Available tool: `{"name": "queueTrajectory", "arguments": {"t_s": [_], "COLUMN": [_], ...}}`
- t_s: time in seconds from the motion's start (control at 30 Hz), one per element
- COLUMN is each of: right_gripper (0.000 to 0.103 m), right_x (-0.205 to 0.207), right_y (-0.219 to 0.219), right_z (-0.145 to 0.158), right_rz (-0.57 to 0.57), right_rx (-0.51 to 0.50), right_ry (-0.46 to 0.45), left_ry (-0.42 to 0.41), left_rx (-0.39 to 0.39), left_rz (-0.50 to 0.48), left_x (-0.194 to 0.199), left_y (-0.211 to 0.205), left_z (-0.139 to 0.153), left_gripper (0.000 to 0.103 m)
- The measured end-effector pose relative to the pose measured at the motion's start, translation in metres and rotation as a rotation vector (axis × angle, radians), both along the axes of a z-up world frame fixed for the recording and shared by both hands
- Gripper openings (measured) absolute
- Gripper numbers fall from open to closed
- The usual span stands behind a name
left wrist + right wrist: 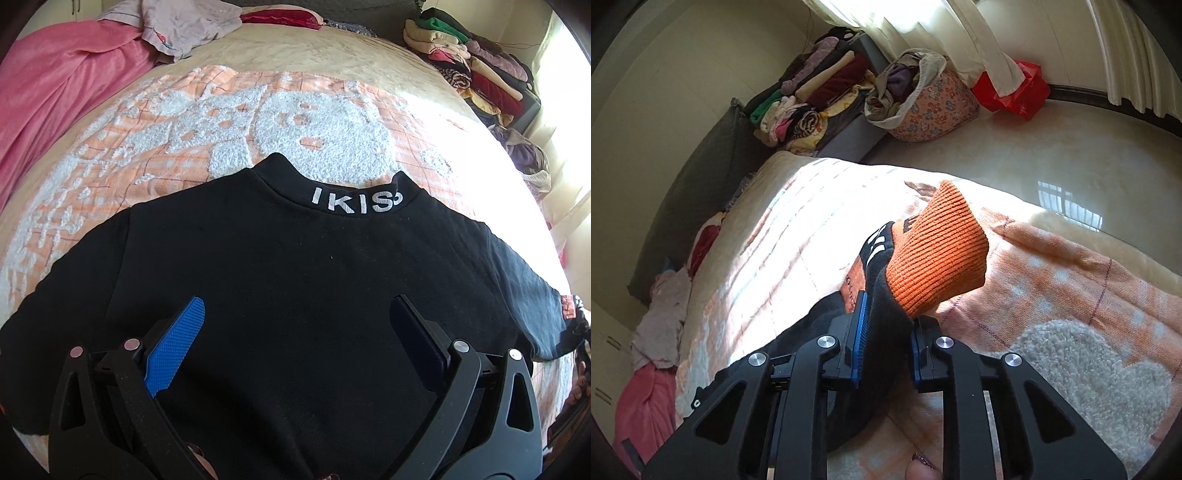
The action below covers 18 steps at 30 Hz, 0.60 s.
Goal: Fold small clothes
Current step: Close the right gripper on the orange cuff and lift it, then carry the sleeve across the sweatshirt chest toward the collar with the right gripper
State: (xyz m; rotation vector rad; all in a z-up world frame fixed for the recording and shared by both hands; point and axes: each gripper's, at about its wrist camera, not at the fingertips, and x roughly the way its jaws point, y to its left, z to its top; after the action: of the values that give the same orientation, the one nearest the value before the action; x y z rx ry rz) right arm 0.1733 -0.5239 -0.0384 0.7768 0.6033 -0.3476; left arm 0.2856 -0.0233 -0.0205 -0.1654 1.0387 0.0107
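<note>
Right tool (886, 332), pinched on the sleeve just behind the orange cuff (938, 254), should carry it toward 9 o'clock across the black top (295, 266) lying flat on the bed (184, 122), while the left tool (295, 325), spread wide and empty, steadies the body.

A: Sweater (280, 266): black, white collar lettering. Cuff (938, 254): ribbed orange.

B: Blanket (155, 122): orange check, white fleecy figures. Bag (1015, 90): red. Gripper pads (177, 339): blue.
</note>
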Motion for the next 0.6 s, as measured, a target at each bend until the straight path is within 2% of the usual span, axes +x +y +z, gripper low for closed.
{"name": "queueTrajectory", "arguments": {"t_s": [0.2,0.6], "right_gripper": [0.014,0.013], "right_x": [0.006,0.028], "right_y": [0.03,0.112], "right_z": [0.045,0.119], "right_rz": [0.097,0.31], "right_rx": [-0.071,-0.103], "right_ry": [-0.052,-0.171], "left_ry": [-0.011,-0.024], "left_rx": [-0.013,-0.094], "left_rz": [-0.004,0.014], "left_x": [-0.003,-0.011], "left_y": [0.005,0.028], "left_z": [0.006,0.015], "left_gripper": [0.094,0.094]}}
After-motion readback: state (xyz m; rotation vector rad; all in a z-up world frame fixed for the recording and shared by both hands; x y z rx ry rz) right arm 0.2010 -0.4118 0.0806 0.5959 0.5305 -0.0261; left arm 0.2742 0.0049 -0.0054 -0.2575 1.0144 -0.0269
